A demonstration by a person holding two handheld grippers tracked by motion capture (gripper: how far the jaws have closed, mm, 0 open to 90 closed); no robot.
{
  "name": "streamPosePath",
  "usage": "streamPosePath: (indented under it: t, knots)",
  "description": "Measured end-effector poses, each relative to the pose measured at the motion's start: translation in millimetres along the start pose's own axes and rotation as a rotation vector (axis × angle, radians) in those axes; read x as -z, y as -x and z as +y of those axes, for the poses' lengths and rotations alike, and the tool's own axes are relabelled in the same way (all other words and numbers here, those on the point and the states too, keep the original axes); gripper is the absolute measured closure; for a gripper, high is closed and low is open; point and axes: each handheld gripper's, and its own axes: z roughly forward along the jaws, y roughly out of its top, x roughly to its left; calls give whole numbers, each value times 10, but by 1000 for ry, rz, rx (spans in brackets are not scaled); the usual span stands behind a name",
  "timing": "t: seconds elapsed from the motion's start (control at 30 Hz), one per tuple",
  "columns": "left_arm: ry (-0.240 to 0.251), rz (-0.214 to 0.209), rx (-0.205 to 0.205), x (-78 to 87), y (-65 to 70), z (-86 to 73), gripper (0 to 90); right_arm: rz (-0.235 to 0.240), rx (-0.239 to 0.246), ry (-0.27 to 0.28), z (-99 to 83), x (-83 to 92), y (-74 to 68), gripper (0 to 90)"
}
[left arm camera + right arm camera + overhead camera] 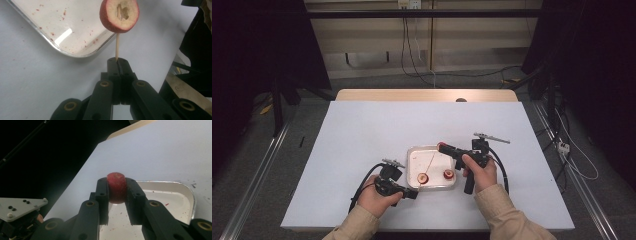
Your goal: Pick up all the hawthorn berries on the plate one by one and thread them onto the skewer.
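Observation:
A metal tray (412, 152) flecked with red sits on the white table cover. My left gripper (414, 193) (117, 60) is shut on the end of a thin wooden stick (116, 46). A cored red fruit slice (423, 179) (119, 15) is speared on that stick above the tray's near rim (75, 53). Held over the tray's far edge, my right gripper (442, 146) (117, 187) is shut on a round red fruit piece (116, 180), with a pad pressed on each side. Another red fruit piece (448, 174) lies in the tray.
The white cover (362, 135) has bare room left of and behind the tray. A wooden table edge (427, 95) shows at the back. Cables (412, 55) hang beyond it. In the right gripper view, the other gripper's grey plate (20, 207) sits at lower left.

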Motion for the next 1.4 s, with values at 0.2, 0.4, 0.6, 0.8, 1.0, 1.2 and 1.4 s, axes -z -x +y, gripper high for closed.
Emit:
streamPosePath:
  t: [0.2,0.4,0.6,0.8,1.0,1.2,1.4]
  knots:
    - [-9,-5,-4,-45,10,17,900,25,-15,-4,-5,-13,-32,747]
    - [3,2,-2,-47,1,31,900,48,-34,-2,-19,-34,-51,747]
    - [17,6,19,-57,-15,27,900,51,-32,-3,-23,-37,-58,747]
    - [41,12,14,-27,-13,26,900,56,-44,1,-14,-23,-54,747]
    - [43,14,8,2,-4,22,900,62,-50,5,-7,-7,-40,747]
    - [30,8,-9,-12,10,26,900,58,-48,1,-11,-16,-44,747]
    - [36,17,3,-8,-7,23,900,68,-41,-14,-24,-29,-52,747]
